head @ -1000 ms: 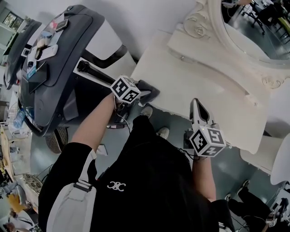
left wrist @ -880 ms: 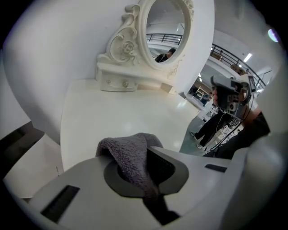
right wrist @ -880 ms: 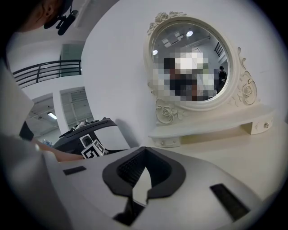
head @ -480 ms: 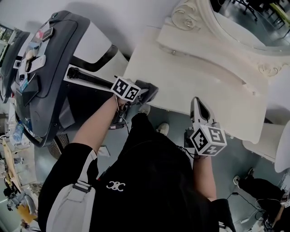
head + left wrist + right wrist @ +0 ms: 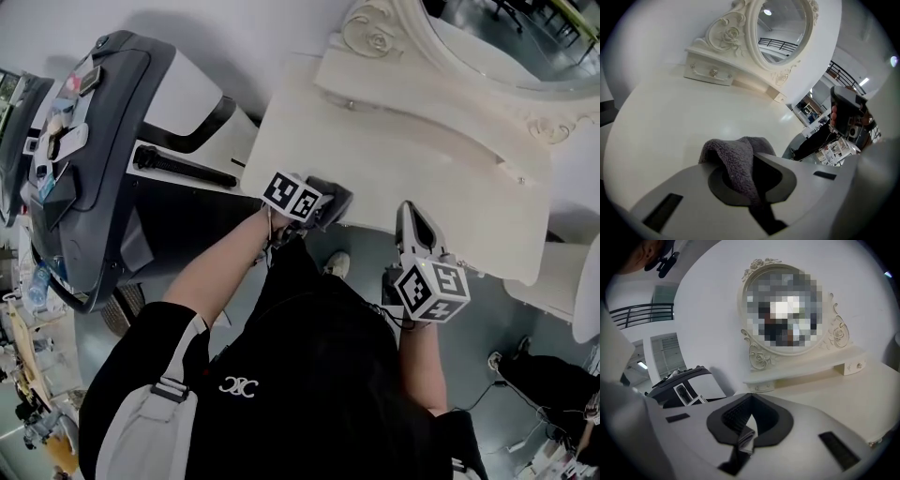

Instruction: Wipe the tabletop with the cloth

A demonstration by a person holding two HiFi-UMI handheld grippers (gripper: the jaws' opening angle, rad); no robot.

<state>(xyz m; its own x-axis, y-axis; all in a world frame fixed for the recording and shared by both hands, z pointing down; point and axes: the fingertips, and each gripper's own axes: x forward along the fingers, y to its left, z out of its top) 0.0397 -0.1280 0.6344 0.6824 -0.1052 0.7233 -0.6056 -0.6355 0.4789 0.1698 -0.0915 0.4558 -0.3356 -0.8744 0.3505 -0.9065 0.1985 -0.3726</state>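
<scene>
Currently the cloth [image 5: 733,157], grey and fluffy, is being pinched in the left gripper [image 5: 319,205]; its jaws are being pressed together on a fold of it, the rest bunching out ahead of them. The cloth is being held at the near edge of the tabletop [image 5: 394,169], toward the left corner, and appears to be lying on the white surface. The left arm is being stretched forward from the person's black sleeve.

The right gripper [image 5: 412,217] is being held over the near edge, right of the cloth and well apart from it, jaws pointing toward the far edge. Its jaws are being kept together. A pale strip [image 5: 744,436] is showing at their seam; what it is cannot be told. Contact with the tabletop cannot be told either.

A mirror [image 5: 487,37] in a carved frame is standing along the far edge, with a small drawer [image 5: 710,72] at its base. A treadmill [image 5: 84,187] is standing beyond the left edge.
</scene>
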